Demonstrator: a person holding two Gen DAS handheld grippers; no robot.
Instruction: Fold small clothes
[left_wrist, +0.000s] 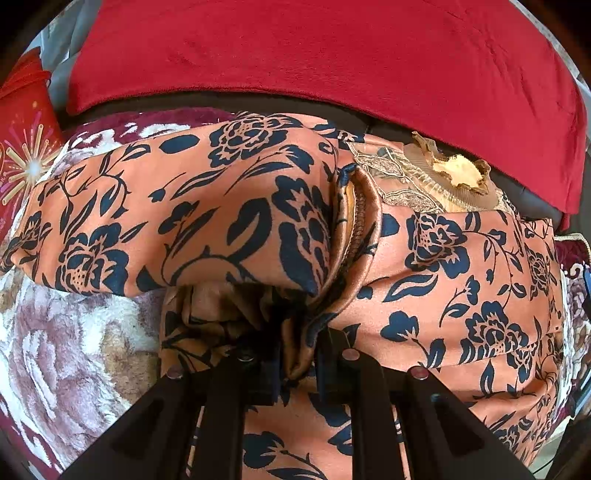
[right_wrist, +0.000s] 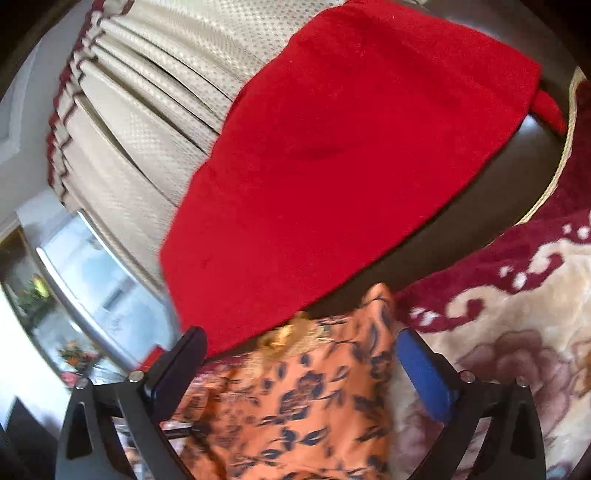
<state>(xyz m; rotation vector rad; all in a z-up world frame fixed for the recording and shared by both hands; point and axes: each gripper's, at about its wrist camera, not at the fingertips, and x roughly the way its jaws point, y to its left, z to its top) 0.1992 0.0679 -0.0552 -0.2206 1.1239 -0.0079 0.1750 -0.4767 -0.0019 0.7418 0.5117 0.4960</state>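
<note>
An orange garment with dark blue flowers (left_wrist: 229, 206) lies on a plush floral blanket (left_wrist: 74, 350). One sleeve is laid across its front, and a beige lace collar (left_wrist: 436, 173) shows at the top right. My left gripper (left_wrist: 299, 354) is shut on a bunched fold of the garment near its middle. In the right wrist view the same garment (right_wrist: 295, 398) lies under and between my right gripper's (right_wrist: 299, 354) spread fingers. That gripper is open and holds nothing. The view is motion-blurred.
A red velvet cloth (left_wrist: 314, 55) drapes over a dark sofa back behind the garment; it also shows in the right wrist view (right_wrist: 351, 147). A red cushion with a firework print (left_wrist: 26, 155) sits at the left. Beige curtains (right_wrist: 147, 110) and a window (right_wrist: 85, 273) stand beyond.
</note>
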